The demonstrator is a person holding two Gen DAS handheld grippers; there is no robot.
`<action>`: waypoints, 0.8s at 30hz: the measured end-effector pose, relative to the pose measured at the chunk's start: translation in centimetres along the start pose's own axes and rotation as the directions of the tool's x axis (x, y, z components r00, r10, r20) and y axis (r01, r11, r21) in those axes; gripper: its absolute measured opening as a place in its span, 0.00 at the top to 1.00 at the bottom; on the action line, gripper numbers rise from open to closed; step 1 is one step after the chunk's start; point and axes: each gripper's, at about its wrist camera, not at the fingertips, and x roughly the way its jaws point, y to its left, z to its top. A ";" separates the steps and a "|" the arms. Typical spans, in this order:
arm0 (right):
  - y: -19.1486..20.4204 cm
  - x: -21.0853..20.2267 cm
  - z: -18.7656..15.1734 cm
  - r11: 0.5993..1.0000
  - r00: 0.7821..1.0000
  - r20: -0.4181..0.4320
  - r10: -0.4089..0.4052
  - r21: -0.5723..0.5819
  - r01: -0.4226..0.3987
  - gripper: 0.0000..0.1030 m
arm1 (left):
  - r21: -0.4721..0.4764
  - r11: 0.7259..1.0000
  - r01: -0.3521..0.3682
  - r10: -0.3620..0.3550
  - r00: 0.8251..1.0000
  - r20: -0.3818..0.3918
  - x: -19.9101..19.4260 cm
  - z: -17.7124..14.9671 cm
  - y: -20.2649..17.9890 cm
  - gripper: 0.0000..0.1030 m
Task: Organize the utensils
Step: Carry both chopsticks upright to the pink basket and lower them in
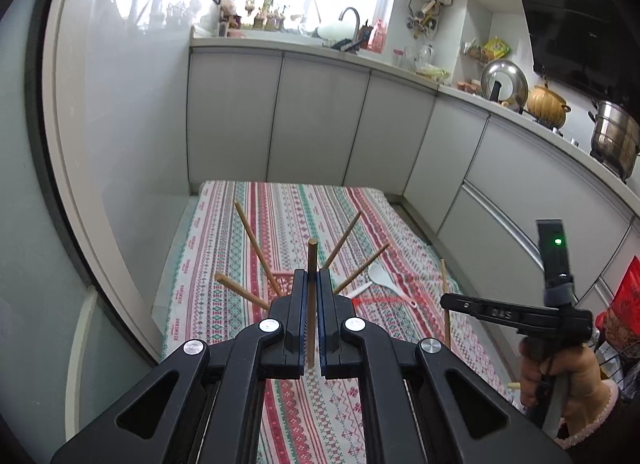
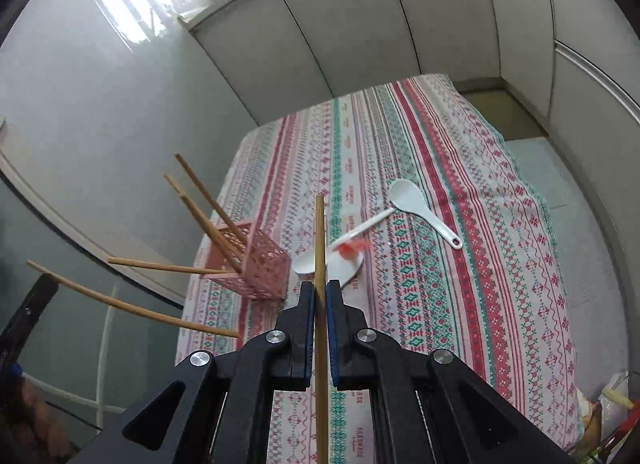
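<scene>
Striped surface (image 2: 460,200) below, I'm carrying chopsticks: left gripper (image 1: 313,278) and right gripper (image 2: 319,292) each clenching one, needing lowering into the basket (image 2: 256,264).

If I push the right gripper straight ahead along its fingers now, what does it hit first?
Probably the white spoons: the right gripper, shut on a chopstick, points at the spoon lying just ahead on the tablecloth. The pink basket sits left of that line. Depth is uncertain.
</scene>
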 end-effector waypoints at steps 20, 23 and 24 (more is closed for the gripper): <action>3.7 -5.6 1.6 0.992 0.965 0.237 0.116 -0.071 -0.102 0.94 | -0.055 0.991 -0.123 0.134 0.949 0.286 0.9 4.0 -0.1 0.97; 3.4 -5.4 1.7 0.991 0.962 0.242 0.123 -0.074 -0.109 0.94 | -0.049 0.989 -0.139 0.147 0.935 0.322 2.4 4.3 -0.1 0.97; 3.2 -5.4 1.8 0.991 0.962 0.242 0.124 -0.073 -0.110 0.94 | -0.043 0.989 -0.145 0.151 0.932 0.330 3.0 4.3 -0.1 0.97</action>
